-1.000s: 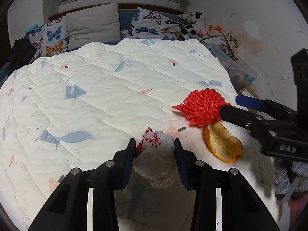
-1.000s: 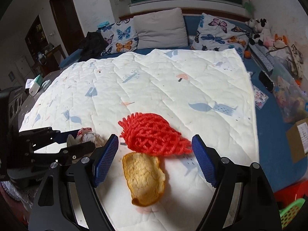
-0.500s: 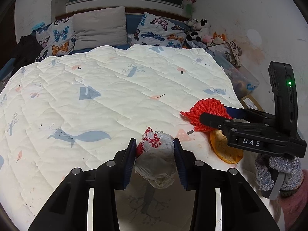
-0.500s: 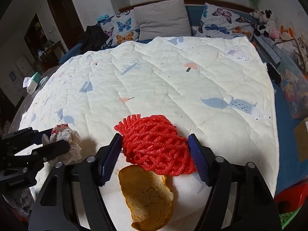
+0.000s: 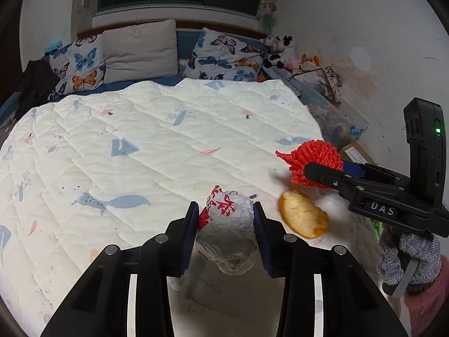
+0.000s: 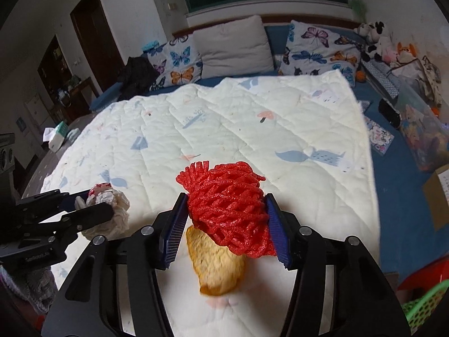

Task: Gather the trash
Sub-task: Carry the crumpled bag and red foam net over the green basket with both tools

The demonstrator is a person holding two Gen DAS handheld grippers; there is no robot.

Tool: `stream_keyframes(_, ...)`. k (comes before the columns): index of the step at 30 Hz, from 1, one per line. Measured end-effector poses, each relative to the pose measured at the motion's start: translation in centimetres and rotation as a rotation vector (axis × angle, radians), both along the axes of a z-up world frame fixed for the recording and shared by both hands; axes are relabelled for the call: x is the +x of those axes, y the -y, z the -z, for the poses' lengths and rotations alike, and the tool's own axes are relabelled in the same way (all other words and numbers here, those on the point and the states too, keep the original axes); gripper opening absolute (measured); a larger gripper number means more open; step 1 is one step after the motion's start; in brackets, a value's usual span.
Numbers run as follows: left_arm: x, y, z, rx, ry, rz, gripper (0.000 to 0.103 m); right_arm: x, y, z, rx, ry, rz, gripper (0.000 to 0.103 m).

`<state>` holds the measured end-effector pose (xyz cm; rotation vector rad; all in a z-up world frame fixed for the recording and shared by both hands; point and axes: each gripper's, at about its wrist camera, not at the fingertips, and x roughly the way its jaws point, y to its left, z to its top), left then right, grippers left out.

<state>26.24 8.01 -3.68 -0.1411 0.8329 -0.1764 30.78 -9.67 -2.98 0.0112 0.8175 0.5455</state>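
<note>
Left gripper (image 5: 226,219) pinched paper ball (image 5: 228,230); right gripper (image 6: 226,224) squeezed red net (image 6: 227,207). Squishy net might slip; peel (image 6: 216,264) looked loose.

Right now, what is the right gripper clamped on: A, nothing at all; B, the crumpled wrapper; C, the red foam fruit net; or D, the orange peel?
C: the right gripper has its jaws pressed against both sides of the red foam fruit net, while the orange peel lies loose on the quilt below it.
</note>
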Motion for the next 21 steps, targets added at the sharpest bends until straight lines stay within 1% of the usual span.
stream_keyframes(8,-2.3,2.8,-1.6,-0.005,0.034,0.052,0.038,-4.0,2.7,-1.9,0.016,0.037,0.026,0.055)
stream_keyframes(12,-3.7,4.6,-1.9,0.007,0.042,0.086,0.038,-5.9,4.3,-2.2,0.014,0.047,0.059,0.055)
stream_keyframes(21,-6.1,8.1,-2.4,-0.004,0.053,0.151,0.038,-10.1,8.8,-2.6,0.020,0.053,0.136,0.055)
